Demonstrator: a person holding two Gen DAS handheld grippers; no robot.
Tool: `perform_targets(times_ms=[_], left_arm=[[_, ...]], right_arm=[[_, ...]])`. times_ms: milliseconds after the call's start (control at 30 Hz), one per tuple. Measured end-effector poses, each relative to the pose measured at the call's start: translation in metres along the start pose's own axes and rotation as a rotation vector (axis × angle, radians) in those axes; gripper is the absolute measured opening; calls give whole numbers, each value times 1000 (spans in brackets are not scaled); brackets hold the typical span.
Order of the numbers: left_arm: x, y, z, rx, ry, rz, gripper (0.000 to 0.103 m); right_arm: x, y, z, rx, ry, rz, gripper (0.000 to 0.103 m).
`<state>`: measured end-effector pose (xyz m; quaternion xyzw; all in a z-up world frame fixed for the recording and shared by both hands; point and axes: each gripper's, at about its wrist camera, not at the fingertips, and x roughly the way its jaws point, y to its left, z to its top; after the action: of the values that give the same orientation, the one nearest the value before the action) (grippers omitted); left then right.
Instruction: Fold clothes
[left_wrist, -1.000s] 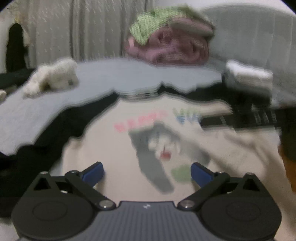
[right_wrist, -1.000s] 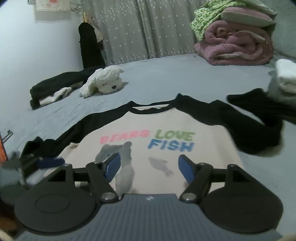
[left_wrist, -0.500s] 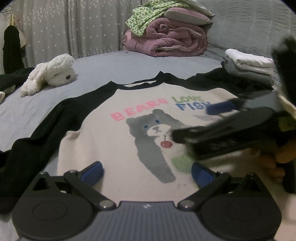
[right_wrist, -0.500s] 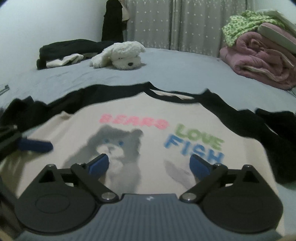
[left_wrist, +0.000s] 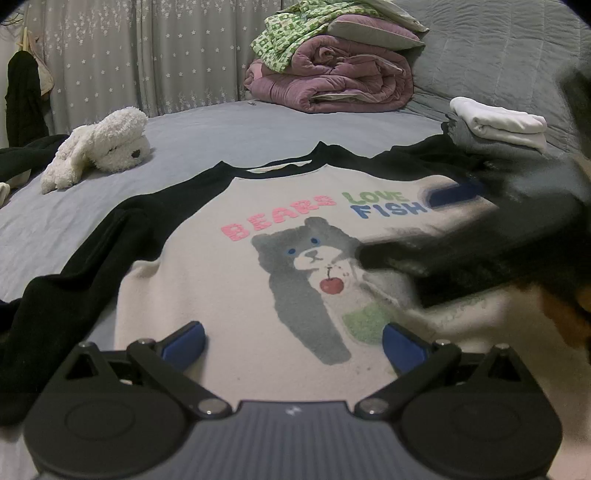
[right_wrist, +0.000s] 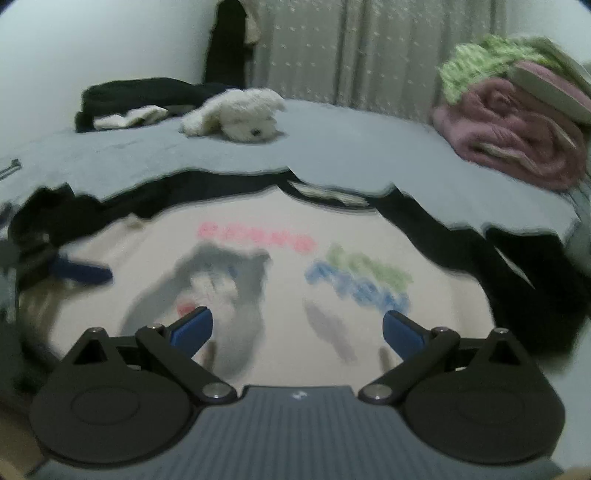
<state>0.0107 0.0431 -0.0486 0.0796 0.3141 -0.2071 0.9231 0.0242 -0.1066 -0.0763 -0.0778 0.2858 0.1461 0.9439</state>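
A cream sweatshirt (left_wrist: 221, 295) with black sleeves lies face up and spread flat on the bed (left_wrist: 229, 136). Its print reads "BEARS LOVE FISH" above a grey bear holding a red cherry. The left gripper (left_wrist: 293, 341) hovers wide open over its hem, clasping nothing. The right gripper (right_wrist: 297, 328), its jaws having just been opening, stands wide and empty above the print.

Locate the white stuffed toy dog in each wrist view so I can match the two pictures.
Left wrist: stuffed toy dog lies far left on the bed, left of the shirt's collar.
Right wrist: the dog lies upper centre-left, blurred, beyond the shirt.
Shared landmark: the rolled pink blanket, at the back on the right in both.
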Motion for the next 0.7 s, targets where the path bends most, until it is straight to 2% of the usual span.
perform_targets(times_ms=[167,233,300,467,700], left_arm=[[0,0,0,0,0,0,103],[0,0,0,-1,1,-1,103],[0,0,-1,-3,2,-2,103],[0,0,-1,-3,2,-1,103],[1,-1,0,-2,1,0,103]], right_arm=[[55,12,31,-96,90,161,100],[75,20,37,-160,120,199,100],[88,25,44,-177,115,225,103],[118,37,63,-182,105,242,103],[133,50,82,-149,80,204,102]])
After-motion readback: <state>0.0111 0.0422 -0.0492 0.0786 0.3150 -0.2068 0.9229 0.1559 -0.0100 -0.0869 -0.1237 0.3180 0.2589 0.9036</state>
